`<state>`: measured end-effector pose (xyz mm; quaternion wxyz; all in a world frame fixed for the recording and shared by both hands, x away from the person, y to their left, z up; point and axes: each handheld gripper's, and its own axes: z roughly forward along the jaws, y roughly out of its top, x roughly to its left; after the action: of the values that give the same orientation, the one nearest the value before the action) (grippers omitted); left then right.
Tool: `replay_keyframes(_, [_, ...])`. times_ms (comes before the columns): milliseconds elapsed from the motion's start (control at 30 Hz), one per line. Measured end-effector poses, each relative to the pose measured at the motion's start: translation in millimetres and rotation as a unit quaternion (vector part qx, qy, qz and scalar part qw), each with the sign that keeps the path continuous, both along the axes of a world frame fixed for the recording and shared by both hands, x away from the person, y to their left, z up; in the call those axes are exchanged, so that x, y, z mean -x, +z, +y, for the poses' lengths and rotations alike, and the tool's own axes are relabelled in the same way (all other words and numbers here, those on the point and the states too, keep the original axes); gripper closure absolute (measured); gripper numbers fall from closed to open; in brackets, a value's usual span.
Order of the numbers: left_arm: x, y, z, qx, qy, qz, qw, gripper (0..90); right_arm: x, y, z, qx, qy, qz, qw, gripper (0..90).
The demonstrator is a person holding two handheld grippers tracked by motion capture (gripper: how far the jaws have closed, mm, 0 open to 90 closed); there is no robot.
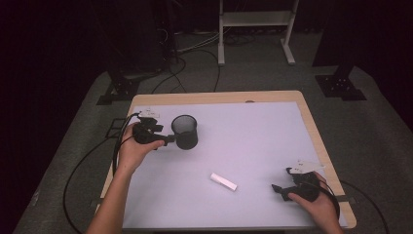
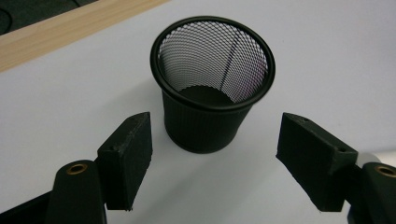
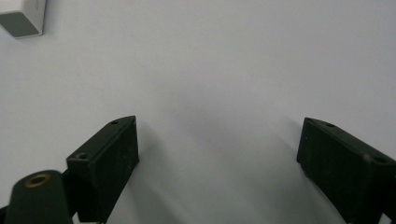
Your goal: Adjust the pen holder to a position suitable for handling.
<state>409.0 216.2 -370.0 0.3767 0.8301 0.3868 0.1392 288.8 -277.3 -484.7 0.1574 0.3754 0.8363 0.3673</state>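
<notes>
The black wire-mesh cylindrical cup (image 1: 185,132) stands upright on the white table surface (image 1: 253,131), at about the 10 o'clock position of the table as seen from the person's side. Its open mouth faces up.

The left gripper (image 1: 171,140) sits just beside the cup, at the cup's 9 o'clock side, held in the person's left hand (image 1: 139,148). In the left gripper view, its jaws stand apart with the cup (image 2: 211,88) ahead of them and between their lines; neither pad touches the cup wall.

The right gripper (image 1: 277,189) rests low near the table's 4 o'clock corner, held in the right hand (image 1: 316,202). Its jaws stand wide apart over bare table, with nothing between them.

A small white rectangular block (image 1: 223,181) lies flat near the table's 6 o'clock region, well apart from the cup and at the right gripper's 9 o'clock. In the right gripper view, the block's end (image 3: 22,17) appears at 11 o'clock.
</notes>
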Motion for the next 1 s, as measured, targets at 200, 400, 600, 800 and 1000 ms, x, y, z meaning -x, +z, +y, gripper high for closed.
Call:
replay_keyframes(200, [-7.3,2.8,-2.2,0.000,0.004,-0.001,1.0000,26.0,0.0,0.0,0.0,0.000,0.000,0.000,1.0000,11.7])
replay_keyframes(400, [-18.4,6.5,-5.3,0.001,0.011,-0.002,0.9999,26.2,-0.1,0.0,-0.1,0.000,0.001,0.000,1.0000,11.6])
replay_keyframes(600, [-28.0,9.1,-11.3,-0.007,0.013,-0.002,0.9999,27.4,-0.1,0.0,-0.2,0.000,0.001,0.000,1.0000,11.6])
replay_keyframes(800, [-34.5,9.5,-16.0,-0.011,0.022,-0.002,0.9997,27.4,-0.1,0.0,-0.2,0.000,0.000,0.000,1.0000,11.6])
replay_keyframes(1000, [-46.2,4.2,-20.1,-0.022,0.025,0.003,0.9994,28.2,-0.1,0.0,-0.2,0.000,0.001,0.000,1.0000,11.6])
